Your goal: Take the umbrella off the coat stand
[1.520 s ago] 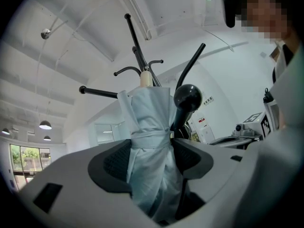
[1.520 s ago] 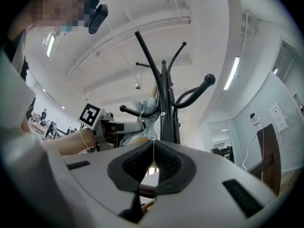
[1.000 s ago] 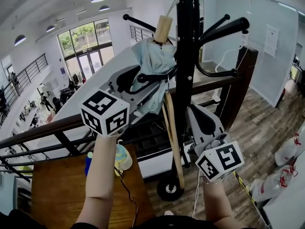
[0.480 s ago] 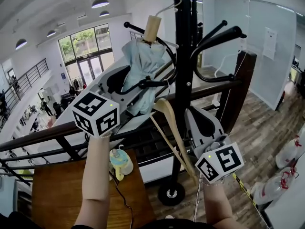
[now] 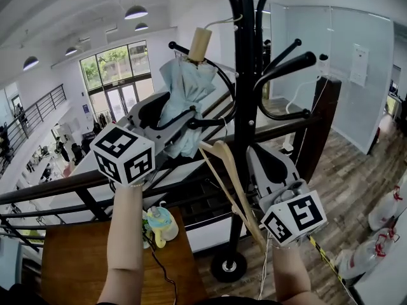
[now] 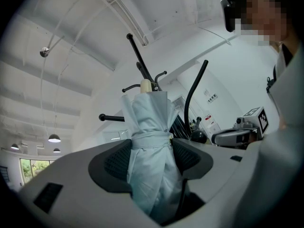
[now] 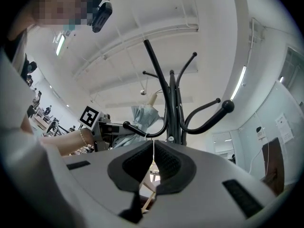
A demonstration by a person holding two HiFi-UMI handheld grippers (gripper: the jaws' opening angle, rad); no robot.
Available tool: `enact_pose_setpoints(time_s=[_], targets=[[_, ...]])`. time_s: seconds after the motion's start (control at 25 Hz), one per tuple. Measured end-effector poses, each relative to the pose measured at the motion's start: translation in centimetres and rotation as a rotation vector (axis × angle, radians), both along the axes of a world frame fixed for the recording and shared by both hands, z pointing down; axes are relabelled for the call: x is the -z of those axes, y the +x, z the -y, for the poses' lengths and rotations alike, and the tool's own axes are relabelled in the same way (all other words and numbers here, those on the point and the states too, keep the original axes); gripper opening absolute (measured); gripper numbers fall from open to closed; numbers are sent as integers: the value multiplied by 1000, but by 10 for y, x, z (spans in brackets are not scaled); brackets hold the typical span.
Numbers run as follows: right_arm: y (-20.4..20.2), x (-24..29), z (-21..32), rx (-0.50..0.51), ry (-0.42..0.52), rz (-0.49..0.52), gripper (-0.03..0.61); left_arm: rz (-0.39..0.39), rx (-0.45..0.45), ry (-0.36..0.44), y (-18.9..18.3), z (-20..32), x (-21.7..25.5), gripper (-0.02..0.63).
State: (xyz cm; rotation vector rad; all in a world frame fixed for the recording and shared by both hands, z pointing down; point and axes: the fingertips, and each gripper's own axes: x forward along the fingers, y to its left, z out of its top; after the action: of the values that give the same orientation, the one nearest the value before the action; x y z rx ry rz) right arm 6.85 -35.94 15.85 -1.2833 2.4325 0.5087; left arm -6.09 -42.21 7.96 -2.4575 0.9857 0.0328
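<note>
Our left gripper [image 6: 151, 148] clamps the folded pale blue fabric umbrella [image 5: 180, 94] round its middle, with the pads pressed into the cloth on either side of the matching blue strap [image 6: 151, 137] that binds it. The umbrella stands nearly upright at nine o'clock from the pole of the black metal coat stand [image 5: 246, 113]. Its round light wooden handle [image 5: 200, 43] tips toward one o'clock, and its canopy is bunched in loose, creased folds. A black curved hook [image 5: 210, 122] of the stand crosses just beside the cloth at its four o'clock. A thin white cord [image 5: 221, 20] runs from the handle toward the pole. Our right gripper [image 7: 153, 158], at five o'clock from the pole, is clenched with its jaws almost together. Only a thin pale line shows between them, and we cannot identify it. A light wooden coat hanger [image 5: 224, 152] slants beside that gripper.
</note>
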Motion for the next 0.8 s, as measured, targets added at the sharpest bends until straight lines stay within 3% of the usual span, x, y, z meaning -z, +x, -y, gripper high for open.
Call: enact_pose_setpoints(time_s=[0.8], targets=[[-3,24,-11,-1,63,-3,29,-5,0,59,-2,-14,37,278]])
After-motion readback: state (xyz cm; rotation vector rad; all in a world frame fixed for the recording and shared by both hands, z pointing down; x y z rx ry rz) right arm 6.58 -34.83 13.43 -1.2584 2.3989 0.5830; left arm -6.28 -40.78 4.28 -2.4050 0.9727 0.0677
